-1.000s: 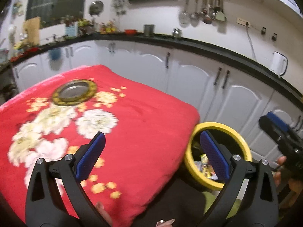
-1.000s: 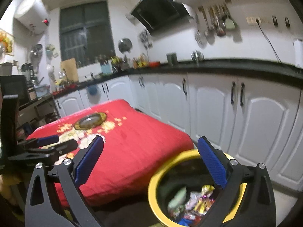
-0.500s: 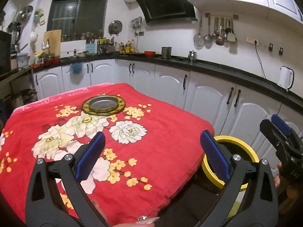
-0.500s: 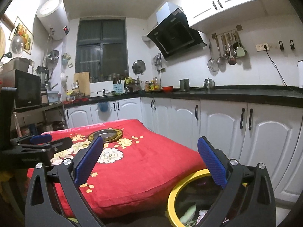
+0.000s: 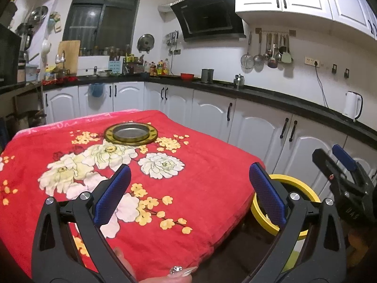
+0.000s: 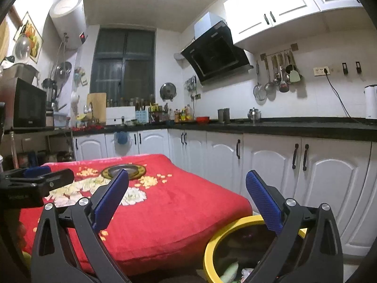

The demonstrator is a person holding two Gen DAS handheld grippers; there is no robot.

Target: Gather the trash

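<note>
Here, both hand-held grippers are held above the near edge of a surface [image 5: 212, 188] draped in a red cloth with white and yellow flowers. The left hand-held gripper [image 5: 188, 193] is spread wide, its blue pads far apart, and nothing is held between them. The right hand-held gripper [image 6: 187, 200] is likewise opened wide and empty; in the left wrist view it is seen at the right side [image 5: 339, 162], and there only part of it shows.

A yellow-rimmed bin [image 6: 212, 252] stands on the floor just beside the surface's near right corner. Trash [image 6: 229, 270] lies inside it (crumpled wrappers, pale and greenish, only partly seen past the right gripper's frame). In the left wrist view the bin [image 5: 304, 188] is seen beyond the right finger, and a scrap of its contents is visible under the rim.

A round metal dish [image 5: 131, 133] with a dark gold rim rests flat toward the far edge of the surface, well apart from both grippers. No loose trash can be made out on the cloth.

A fingertip with a decorated nail [image 5: 180, 271] is seen at the bottom of the left wrist view, below the cloth's near edge.

White cabinets [image 6: 329, 176] run behind the surface and bin.
</note>
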